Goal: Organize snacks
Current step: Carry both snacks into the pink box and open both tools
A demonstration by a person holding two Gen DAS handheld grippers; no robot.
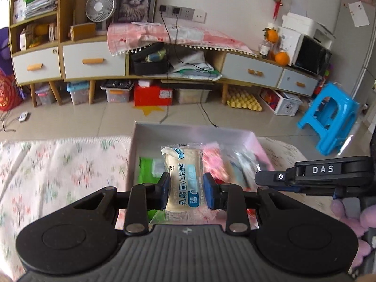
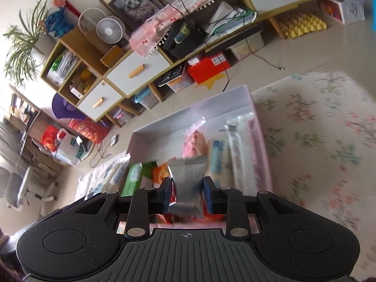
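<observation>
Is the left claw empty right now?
No, the left gripper pinches a pale bread packet between its blue pads, above the open box.

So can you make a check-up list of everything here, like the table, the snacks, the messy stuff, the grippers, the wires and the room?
Surface: floral cloth under the box.
Job's things: open white box holding mixed snack packets; blurred.
Clutter: nothing seen on the cloth.
Grippers: left gripper shut on a bread packet; right gripper shut on a silver packet; both over the box.
Cables: black cords from wall sockets to the floor.
Surroundings: cabinet, fan, blue stool.
</observation>
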